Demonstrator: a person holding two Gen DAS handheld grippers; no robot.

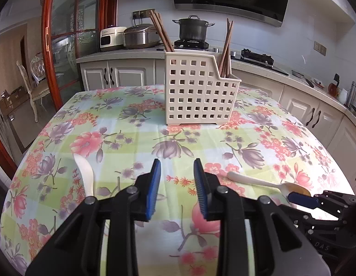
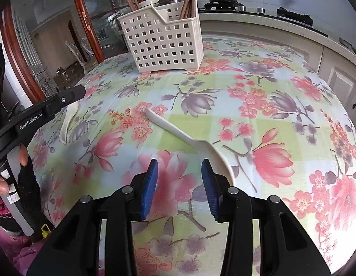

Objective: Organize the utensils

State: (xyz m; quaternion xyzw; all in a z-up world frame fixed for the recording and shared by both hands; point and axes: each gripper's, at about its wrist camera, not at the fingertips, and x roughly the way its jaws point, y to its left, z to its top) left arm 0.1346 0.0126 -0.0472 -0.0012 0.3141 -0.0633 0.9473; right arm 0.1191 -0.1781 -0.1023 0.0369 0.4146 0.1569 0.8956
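Observation:
Two white spoons lie on the floral tablecloth. One spoon [image 2: 178, 133] lies slanted in the right wrist view, its bowl beside and partly behind the right finger of my right gripper [image 2: 179, 163]. That gripper is open just above the cloth with only cloth between its pads. The same spoon [image 1: 258, 181] shows in the left wrist view, with a right gripper pad [image 1: 301, 199] at its bowl. The other spoon [image 1: 86, 177] lies left of my left gripper [image 1: 176, 163], which is open and holds nothing. A cream perforated basket [image 1: 196, 92] with brown chopsticks [image 1: 160, 32] stands behind.
The basket [image 2: 164, 39] sits near the table's far edge. Kitchen counters with a black pot [image 1: 193, 28], a rice cooker [image 1: 141, 35] and a hob run behind and to the right. A wooden glass door and chair stand left. A hand [image 2: 0, 184] grips the left tool.

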